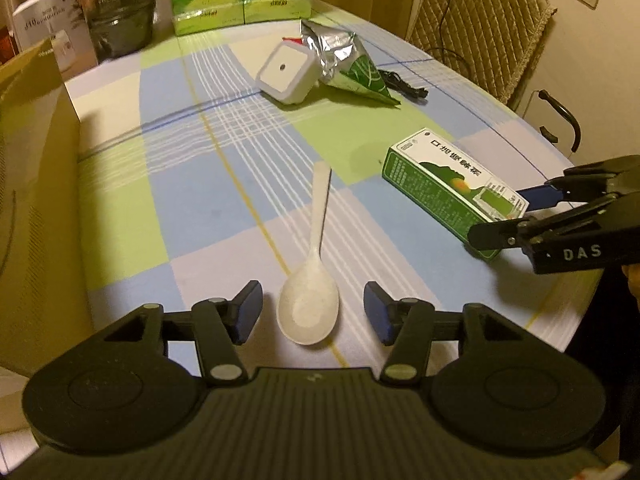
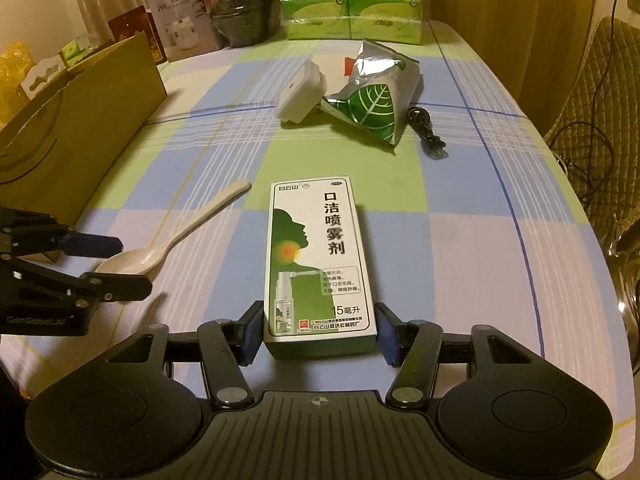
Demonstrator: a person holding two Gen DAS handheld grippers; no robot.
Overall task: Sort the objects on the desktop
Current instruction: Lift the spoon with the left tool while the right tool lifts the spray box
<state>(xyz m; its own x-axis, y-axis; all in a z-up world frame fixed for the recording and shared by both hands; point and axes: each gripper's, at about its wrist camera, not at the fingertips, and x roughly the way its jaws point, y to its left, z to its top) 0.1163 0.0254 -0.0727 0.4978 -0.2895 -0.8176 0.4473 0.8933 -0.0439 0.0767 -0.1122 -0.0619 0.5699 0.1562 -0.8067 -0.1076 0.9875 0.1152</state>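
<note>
A white plastic spoon (image 1: pixel 310 280) lies on the checked tablecloth with its bowl between the fingers of my left gripper (image 1: pixel 312 312), which is open and clear of it on both sides. The spoon also shows in the right wrist view (image 2: pixel 168 240). A green and white spray box (image 2: pixel 318 260) lies flat, and its near end sits between the fingers of my right gripper (image 2: pixel 318 330). The jaws stand open around the box, close to its sides. The box also shows in the left wrist view (image 1: pixel 452 188), with the right gripper (image 1: pixel 516 216) at its end.
A white square device (image 1: pixel 286 74), a silver and green foil bag (image 1: pixel 352 68) and a black cable (image 1: pixel 402 84) lie further back. Green tissue packs (image 1: pixel 240 4) and a dark jar (image 1: pixel 120 12) stand at the far edge. A cardboard box (image 1: pixel 36 200) stands at the left.
</note>
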